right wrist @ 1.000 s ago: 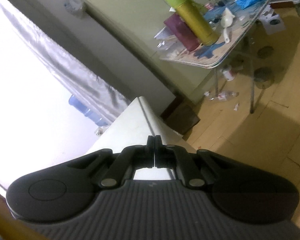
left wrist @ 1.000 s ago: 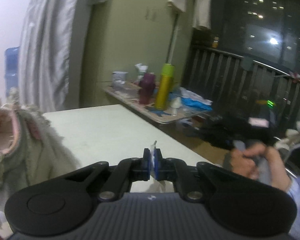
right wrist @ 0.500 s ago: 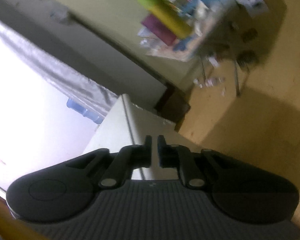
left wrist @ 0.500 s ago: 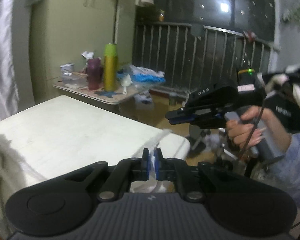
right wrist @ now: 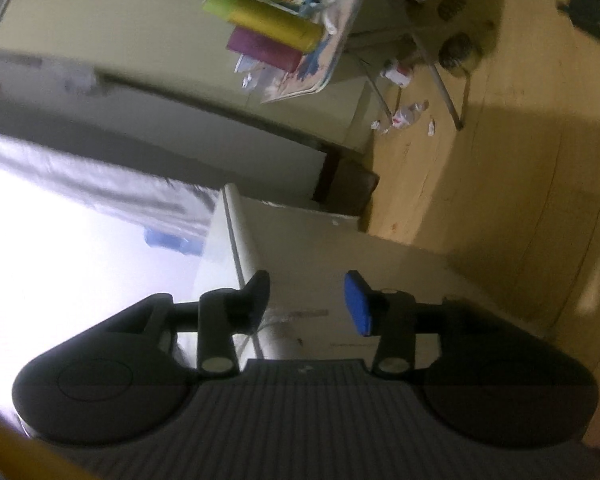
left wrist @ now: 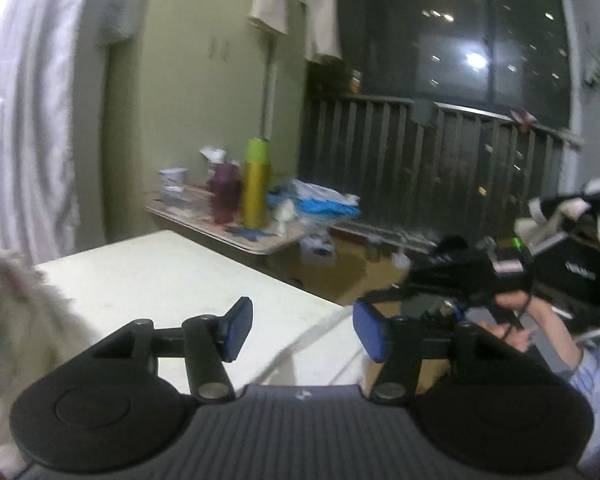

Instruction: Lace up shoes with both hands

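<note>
In the left wrist view my left gripper [left wrist: 302, 330] stands open over the near edge of a white table [left wrist: 152, 280]. A pale lace [left wrist: 300, 344] runs loose across the table between its fingers, touching neither pad. A fuzzy grey shoe with pink lining [left wrist: 8, 312] sits at the far left edge, blurred. The right gripper [left wrist: 452, 276] shows at the right, held by a hand [left wrist: 516, 320], off the table. In the right wrist view my right gripper [right wrist: 306, 306] is open and rolled sideways, with nothing between its fingers, above the table's corner [right wrist: 244, 248].
A small folding table [left wrist: 236, 232] behind carries a yellow-green flask [left wrist: 256, 184], a maroon bottle [left wrist: 224, 192] and blue plastic bags. A dark railing and night window fill the back right. A curtain [left wrist: 24, 120] hangs left. The wooden floor [right wrist: 500, 160] holds scattered litter.
Both grippers opened: the left let go of the white lace it pinched, the right went from nearly shut to wide. The left view swung back left, bringing the shoe into view.
</note>
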Demonstrator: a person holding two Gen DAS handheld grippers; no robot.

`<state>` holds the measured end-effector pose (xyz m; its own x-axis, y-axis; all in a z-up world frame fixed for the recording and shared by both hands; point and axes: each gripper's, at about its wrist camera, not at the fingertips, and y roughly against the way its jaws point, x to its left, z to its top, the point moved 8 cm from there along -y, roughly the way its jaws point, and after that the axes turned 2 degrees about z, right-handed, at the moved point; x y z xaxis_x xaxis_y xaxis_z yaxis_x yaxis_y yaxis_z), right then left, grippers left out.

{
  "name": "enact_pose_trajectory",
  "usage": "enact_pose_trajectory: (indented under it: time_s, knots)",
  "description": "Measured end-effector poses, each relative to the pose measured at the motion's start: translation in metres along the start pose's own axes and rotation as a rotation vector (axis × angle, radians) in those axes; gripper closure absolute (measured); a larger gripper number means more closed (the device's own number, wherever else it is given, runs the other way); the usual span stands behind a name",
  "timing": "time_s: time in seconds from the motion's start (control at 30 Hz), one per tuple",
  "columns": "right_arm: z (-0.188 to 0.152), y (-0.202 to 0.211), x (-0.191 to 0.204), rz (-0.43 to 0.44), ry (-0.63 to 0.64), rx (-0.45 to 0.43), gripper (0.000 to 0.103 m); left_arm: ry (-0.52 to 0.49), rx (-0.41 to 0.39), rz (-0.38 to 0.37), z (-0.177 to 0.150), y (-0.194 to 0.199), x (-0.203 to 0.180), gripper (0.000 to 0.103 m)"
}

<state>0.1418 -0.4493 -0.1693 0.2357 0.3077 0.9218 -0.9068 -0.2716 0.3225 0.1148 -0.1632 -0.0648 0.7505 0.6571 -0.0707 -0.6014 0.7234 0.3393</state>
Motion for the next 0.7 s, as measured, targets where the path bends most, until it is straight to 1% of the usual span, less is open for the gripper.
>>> enact_pose_trajectory:
  time_s: [0.07,0.17,0.3,0.33,0.4,0.43,0.5,0.57,0.6,0.7]
  knots:
    - [-0.004,0.003,-0.006,0.045,-0.078,-0.001,0.062,0.024,0.000,0.020,0.000,0.010,0.004,0.044]
    - [-0.011,0.000,-0.009,0.094,-0.156,0.027,0.062,0.056,0.012,0.045,-0.002,0.025,0.009,0.044]
    - [-0.014,-0.010,-0.007,0.125,-0.204,0.038,0.062,0.089,0.003,0.087,-0.001,0.043,0.016,0.043]
    - [-0.015,-0.012,-0.007,0.139,-0.230,0.033,0.062,0.098,-0.004,0.098,-0.001,0.048,0.018,0.043]
    - [-0.016,-0.016,-0.006,0.166,-0.283,0.022,0.062,0.118,-0.016,0.118,0.000,0.057,0.023,0.039]
    - [-0.017,-0.016,-0.005,0.175,-0.298,0.005,0.064,0.130,-0.020,0.126,0.000,0.061,0.027,0.039]
    - [-0.017,-0.015,0.001,0.161,-0.282,-0.030,0.066,0.156,-0.027,0.144,-0.001,0.069,0.033,0.039]
    - [-0.017,-0.014,0.006,0.146,-0.255,-0.062,0.078,0.184,-0.031,0.167,-0.005,0.078,0.041,0.039]
    - [-0.017,-0.013,0.008,0.152,-0.248,-0.074,0.087,0.199,-0.032,0.179,-0.006,0.082,0.045,0.038]
    - [-0.017,-0.014,0.013,0.149,-0.217,-0.098,0.097,0.242,-0.037,0.213,-0.012,0.095,0.056,0.038]
